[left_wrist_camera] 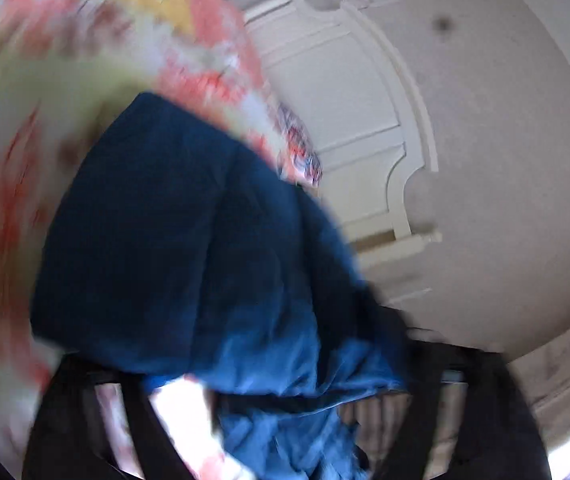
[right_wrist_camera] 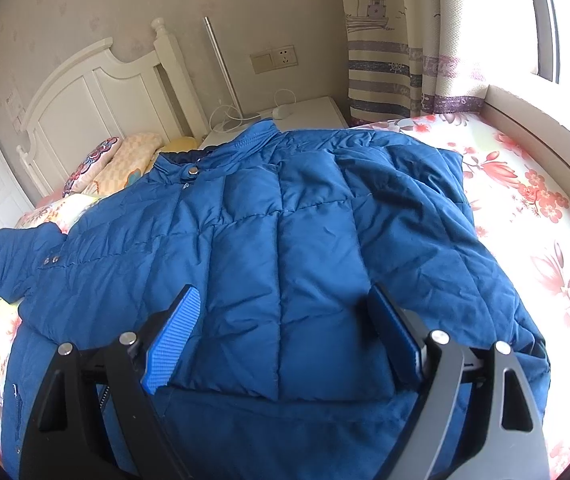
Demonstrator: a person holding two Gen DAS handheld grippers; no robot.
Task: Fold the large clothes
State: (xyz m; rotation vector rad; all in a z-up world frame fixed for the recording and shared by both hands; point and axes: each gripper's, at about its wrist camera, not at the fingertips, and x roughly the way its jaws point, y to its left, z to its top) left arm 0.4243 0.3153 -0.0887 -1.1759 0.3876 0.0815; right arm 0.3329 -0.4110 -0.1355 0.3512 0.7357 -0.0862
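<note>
A large blue quilted jacket [right_wrist_camera: 285, 240] lies spread on the floral bed sheet [right_wrist_camera: 545, 220], collar toward the headboard, one sleeve folded over its front. My right gripper [right_wrist_camera: 285, 304] hovers just above the jacket's lower part, jaws wide open and empty, blue pads [right_wrist_camera: 177, 336] showing. In the blurred left wrist view, a fold of the blue jacket [left_wrist_camera: 189, 240] hangs in front of the camera and bunches between the dark fingers [left_wrist_camera: 141, 420] of my left gripper [left_wrist_camera: 281, 412], which looks shut on the fabric and lifted.
A white headboard [right_wrist_camera: 97, 96] and pillows [right_wrist_camera: 125, 164] stand at the bed's far end. A white nightstand [right_wrist_camera: 305, 116] with a lamp and cable is beside it. Curtains [right_wrist_camera: 405, 40] and a window ledge [right_wrist_camera: 545, 120] run along the right.
</note>
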